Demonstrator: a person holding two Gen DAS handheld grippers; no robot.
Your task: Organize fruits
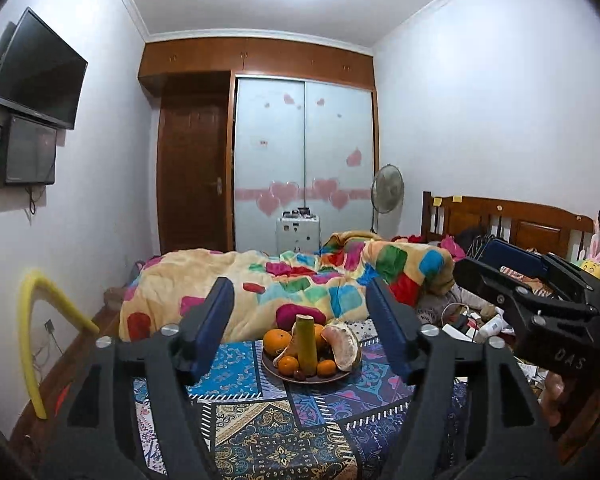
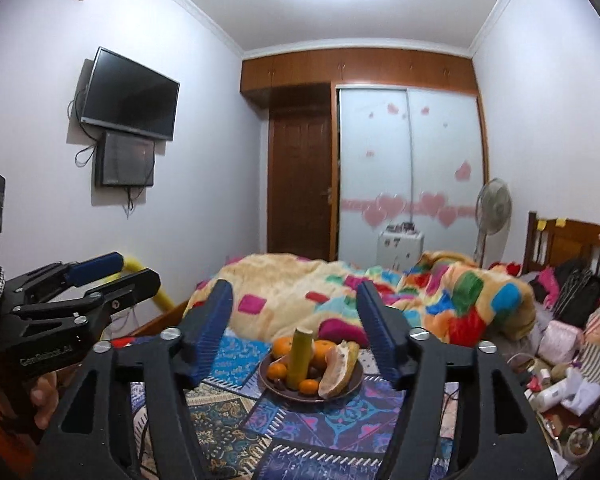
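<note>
Orange stuff: a big orange [image 1: 276, 340] at the back left of the plate plus small tangerines [image 1: 287, 364] along the front; firm, round, a bit slick, so I'd pinch across the middle, not the top.
Plate: brown plate [image 1: 320, 378], sits on the patterned bed cover [image 1: 260, 420], just in front of the rumpled blanket [image 1: 300, 280]. Looks rigid and probably breakable, and the bed under it is soft, so pushing down could tip it.
Green stalk: the upright yellow-green stalk [image 1: 306, 344] stands in the middle of the pile. Looks stiff and tall, likely the easiest to knock over. Grab low on the shaft.
Peeled pomelo: pomelo [image 1: 342, 346] leans on the right side, peel hanging open. Soft and squishy I'd guess, go gentle and hold the thick rind part.
Small dark fruit: tucked at the front, too small to tell what they are.
Left gripper [image 1: 300, 320]: jaws spread, nothing between them, held back from the plate.
Right gripper [image 2: 296, 328]: same, jaws spread and empty, well short of the fruit.
</note>
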